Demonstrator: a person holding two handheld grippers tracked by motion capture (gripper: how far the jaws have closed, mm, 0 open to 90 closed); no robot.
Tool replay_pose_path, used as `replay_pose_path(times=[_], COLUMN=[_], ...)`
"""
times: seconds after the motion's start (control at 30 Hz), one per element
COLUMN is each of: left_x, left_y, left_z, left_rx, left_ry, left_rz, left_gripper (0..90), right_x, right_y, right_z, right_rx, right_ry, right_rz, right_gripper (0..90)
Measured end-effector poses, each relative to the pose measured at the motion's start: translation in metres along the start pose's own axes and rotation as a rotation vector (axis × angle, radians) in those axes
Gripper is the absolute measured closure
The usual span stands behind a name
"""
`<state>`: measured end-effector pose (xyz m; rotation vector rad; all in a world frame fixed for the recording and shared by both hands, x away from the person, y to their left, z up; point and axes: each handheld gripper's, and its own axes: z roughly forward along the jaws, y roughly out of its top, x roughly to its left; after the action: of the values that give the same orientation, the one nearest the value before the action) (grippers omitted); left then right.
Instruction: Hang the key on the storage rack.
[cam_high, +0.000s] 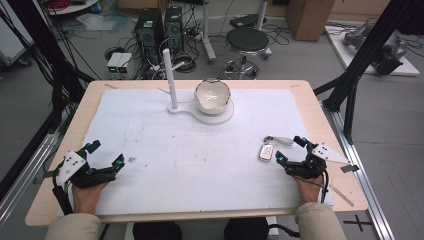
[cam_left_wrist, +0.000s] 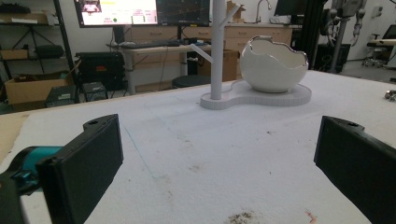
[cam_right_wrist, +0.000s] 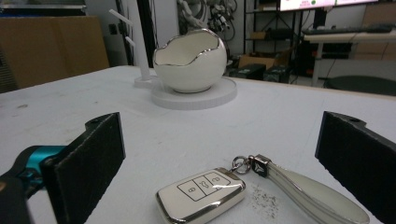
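A white car key fob with a pale strap lies on the white mat at the right. My right gripper stands open just right of it, its jaws apart and touching nothing. In the right gripper view the fob and strap lie on the mat between the wide jaws of the right gripper. A white eggshell-shaped bowl sits on a white stand with an upright pole at the back centre. My left gripper rests open and empty at the front left.
In the left gripper view the bowl, the pole and their base stand far ahead across stained mat. The wooden table edge frames the mat. Black frame struts rise at the right.
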<state>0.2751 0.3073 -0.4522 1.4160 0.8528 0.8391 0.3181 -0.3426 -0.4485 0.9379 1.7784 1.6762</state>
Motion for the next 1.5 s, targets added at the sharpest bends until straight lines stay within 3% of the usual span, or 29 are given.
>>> replay_pose_path(times=[0.07,0.27,0.37,0.67,0.87,0.9,0.93,1.0,1.07,1.37,1.5], left_x=[0.0,0.0,0.0,0.0,0.0,0.0,0.0,0.0,0.0,0.0,0.0], left_y=[0.0,0.0,0.0,0.0,0.0,0.0,0.0,0.0,0.0,0.001,0.001], left_z=[-0.001,0.0,0.0,0.0,0.001,0.001,0.001,0.001,0.001,0.001,0.001], left_rx=[-0.006,-0.003,-0.003,0.001,0.01,0.01,0.01,0.011,0.014,0.015,0.016], left_ry=[0.003,0.004,0.005,0.006,0.0,0.0,0.0,0.0,0.001,0.002,0.002], left_rz=[-0.003,-0.003,-0.003,-0.003,0.001,0.002,0.002,0.002,0.003,0.006,0.005], left_gripper=[1.7,1.7,1.7,1.7,1.7,1.7,1.7,1.7,1.7,1.7,1.7], right_x=[-0.001,-0.011,-0.021,-0.049,-0.062,-0.062,-0.065,-0.066,-0.07,-0.075,-0.077], right_y=[0.003,0.033,0.056,0.1,0.124,0.124,0.13,0.131,0.135,0.136,0.126], right_z=[0.0,-0.001,0.0,0.009,0.024,0.024,0.03,0.032,0.041,0.058,0.072], right_rx=[0.015,0.068,0.116,0.229,0.372,0.372,0.415,0.43,0.501,0.641,0.791], right_ry=[-0.003,-0.004,0.008,0.004,0.058,0.058,0.072,0.08,0.104,0.167,0.189], right_rz=[0.004,-0.024,-0.043,-0.102,-0.181,-0.181,-0.205,-0.208,-0.234,-0.292,-0.324], right_gripper=[0.6,0.6,0.6,0.6,0.6,0.6,0.6,0.6,0.6,0.6,0.6])
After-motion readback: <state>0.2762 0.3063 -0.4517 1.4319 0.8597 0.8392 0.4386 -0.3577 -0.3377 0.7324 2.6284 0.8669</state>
